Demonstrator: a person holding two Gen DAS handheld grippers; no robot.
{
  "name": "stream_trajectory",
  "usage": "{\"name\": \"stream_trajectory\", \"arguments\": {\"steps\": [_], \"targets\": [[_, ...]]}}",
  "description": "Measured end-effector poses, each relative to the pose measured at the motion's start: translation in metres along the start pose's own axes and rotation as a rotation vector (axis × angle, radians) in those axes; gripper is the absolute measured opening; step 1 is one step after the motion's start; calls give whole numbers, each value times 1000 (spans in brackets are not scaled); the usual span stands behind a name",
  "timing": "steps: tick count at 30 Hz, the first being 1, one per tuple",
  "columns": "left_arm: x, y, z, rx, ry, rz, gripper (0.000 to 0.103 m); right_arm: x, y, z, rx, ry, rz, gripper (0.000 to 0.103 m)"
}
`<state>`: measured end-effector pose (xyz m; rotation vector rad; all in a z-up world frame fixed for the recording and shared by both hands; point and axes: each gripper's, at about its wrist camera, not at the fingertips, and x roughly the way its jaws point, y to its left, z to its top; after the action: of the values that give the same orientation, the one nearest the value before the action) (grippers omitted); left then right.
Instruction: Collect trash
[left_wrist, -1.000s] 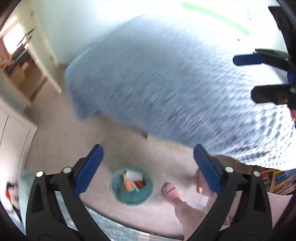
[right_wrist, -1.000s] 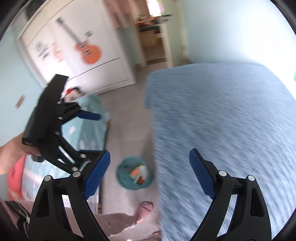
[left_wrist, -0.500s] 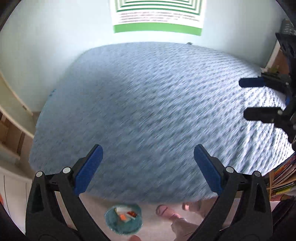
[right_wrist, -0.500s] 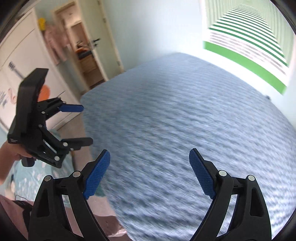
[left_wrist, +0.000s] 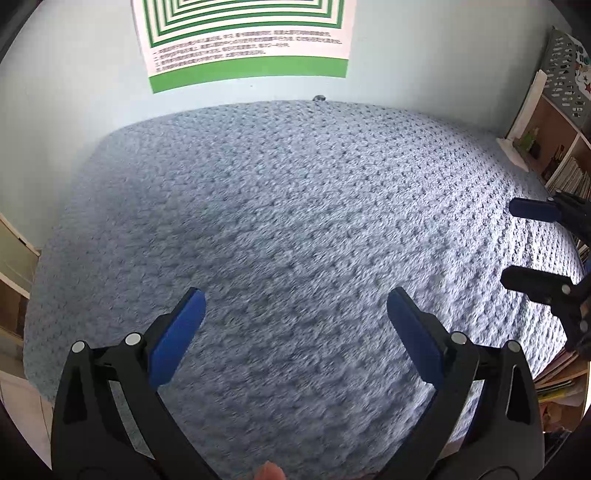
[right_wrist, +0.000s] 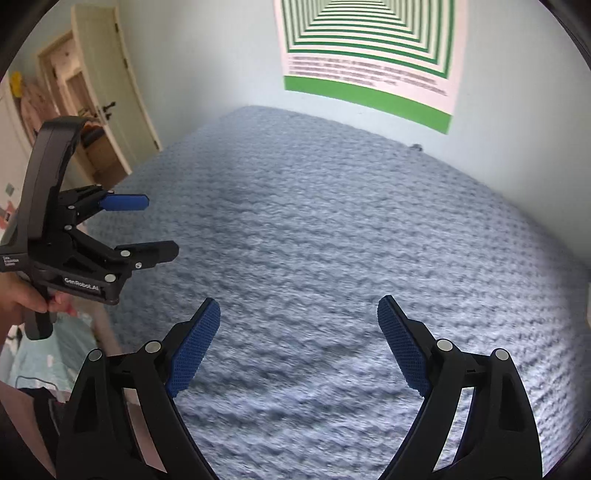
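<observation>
Blue knitted bedding (left_wrist: 295, 229) with a bumpy, nubbly weave fills both views, slightly smeared by motion blur close to the cameras. Nearest, the left claw (left_wrist: 295, 328) hangs over the bed with its blue pads spread wide and nothing between them; a fingertip peeks in at the bottom edge. The right claw (right_wrist: 298, 341) hangs over the same cover, also gaping wide and empty, its pads finely meshed. A hand (right_wrist: 22, 299) grips the left tool's black handle. No trash shows in either view. Farther off, a green-and-white striped poster (left_wrist: 247, 55) hangs on the pale wall, its small print unreadable. A bookshelf (left_wrist: 561, 155) is cut off at the right; a cream door (right_wrist: 107, 92) stands at the left.
</observation>
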<state>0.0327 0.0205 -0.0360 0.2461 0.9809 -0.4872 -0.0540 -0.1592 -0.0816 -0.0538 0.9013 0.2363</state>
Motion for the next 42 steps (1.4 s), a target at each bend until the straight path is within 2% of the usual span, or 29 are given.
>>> {"name": "stream_trajectory", "arguments": {"steps": [5,11,19,28,42], "targets": [[16,-29,15,28,18,-2,96,-8,-24,-8,27,-11,-52,87],[27,-50,27,5,15,2,96,-12,-52,-18,120,-8,-67,87],[35,-66,40,48,9,-8,96,-16,-66,-21,175,-21,-103,87],[40,-66,52,103,1,-62,96,-20,-70,-14,259,-58,-164,87],[51,-57,58,104,3,-56,96,-16,-77,-11,311,-57,-180,87]]}}
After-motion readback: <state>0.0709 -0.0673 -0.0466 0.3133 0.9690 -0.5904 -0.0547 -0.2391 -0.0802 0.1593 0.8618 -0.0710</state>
